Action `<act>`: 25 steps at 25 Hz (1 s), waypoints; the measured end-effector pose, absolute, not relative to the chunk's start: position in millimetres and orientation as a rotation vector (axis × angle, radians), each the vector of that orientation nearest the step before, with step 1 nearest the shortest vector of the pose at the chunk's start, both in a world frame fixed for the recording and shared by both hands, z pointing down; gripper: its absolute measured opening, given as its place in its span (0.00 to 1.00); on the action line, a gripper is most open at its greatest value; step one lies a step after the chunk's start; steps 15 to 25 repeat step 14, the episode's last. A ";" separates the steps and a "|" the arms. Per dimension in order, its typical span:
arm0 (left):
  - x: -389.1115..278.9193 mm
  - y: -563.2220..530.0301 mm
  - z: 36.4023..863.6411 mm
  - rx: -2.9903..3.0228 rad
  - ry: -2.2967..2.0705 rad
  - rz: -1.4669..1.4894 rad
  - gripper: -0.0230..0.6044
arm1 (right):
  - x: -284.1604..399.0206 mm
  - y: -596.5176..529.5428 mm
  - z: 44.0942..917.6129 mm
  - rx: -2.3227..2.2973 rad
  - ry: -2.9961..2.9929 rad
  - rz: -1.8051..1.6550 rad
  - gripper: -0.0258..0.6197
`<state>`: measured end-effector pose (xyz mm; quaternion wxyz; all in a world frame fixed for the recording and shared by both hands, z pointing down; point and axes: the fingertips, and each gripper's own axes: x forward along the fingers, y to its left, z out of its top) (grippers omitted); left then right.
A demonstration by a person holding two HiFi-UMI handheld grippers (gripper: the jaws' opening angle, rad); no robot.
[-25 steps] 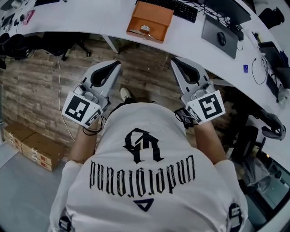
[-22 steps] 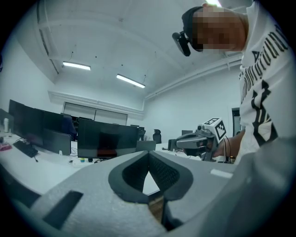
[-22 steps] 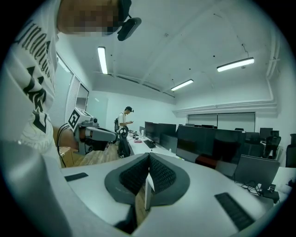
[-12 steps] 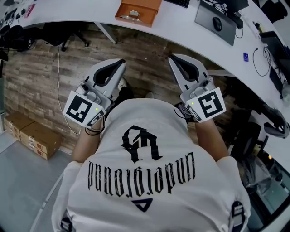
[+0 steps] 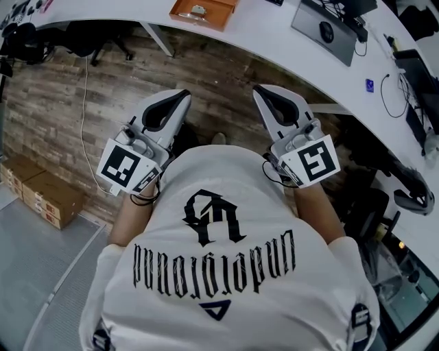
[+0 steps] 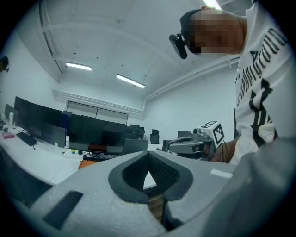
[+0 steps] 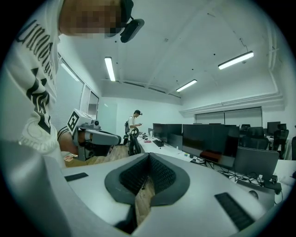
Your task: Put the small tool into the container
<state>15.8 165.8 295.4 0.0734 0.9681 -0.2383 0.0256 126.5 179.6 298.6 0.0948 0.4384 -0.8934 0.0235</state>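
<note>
Low in the head view, a white T-shirt [image 5: 226,274] with black print fills the bottom centre of the frame. Just above it, two forearms reach up the picture, each carrying a grey claw with a square-marker cube at its rear. The left claw [image 5: 182,96] sits left of centre and the right claw [image 5: 260,91] right of centre. They are well apart, both over the wooden floor [image 5: 219,75] and short of the worktop.

Each claw's own view shows its dark pads pressed together at the tips with nothing pinched between them. Only floor planks show through the slit below the meeting point.

At the left edge, cardboard boxes [image 5: 41,195] lie on the floor. Farther up, a white curved worktop [image 5: 274,34] sweeps across the top of the frame. On it, at the upper edge just left of centre, rests the orange container [image 5: 206,12]. A small pale item [image 5: 198,9] lies in it, too small to tell whether it is the tool. To the right of the container, a mouse [image 5: 326,31] lies on a grey mat [image 5: 339,48].

In the right claw's view, dark monitors [image 7: 208,139] line the worktop at right, and far off at centre left a person [image 7: 134,125] stands beside it.
</note>
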 end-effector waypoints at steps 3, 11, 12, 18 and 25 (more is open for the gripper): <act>18.7 170.0 294.6 2.909 -0.729 0.076 0.06 | 129.2 182.3 299.4 1.286 -2.655 0.064 0.06; 16.7 171.0 295.8 2.903 -0.744 0.075 0.06 | 126.2 178.9 300.5 1.267 -2.667 0.064 0.06; 16.1 170.0 295.3 2.903 -0.745 0.074 0.06 | 125.5 178.2 300.3 1.267 -2.668 0.065 0.06; 15.2 168.1 294.2 2.904 -0.743 0.072 0.06 | 124.0 176.9 299.6 1.267 -2.667 0.067 0.06; 15.2 168.1 294.2 2.904 -0.743 0.072 0.06 | 124.0 176.9 299.6 1.267 -2.667 0.067 0.06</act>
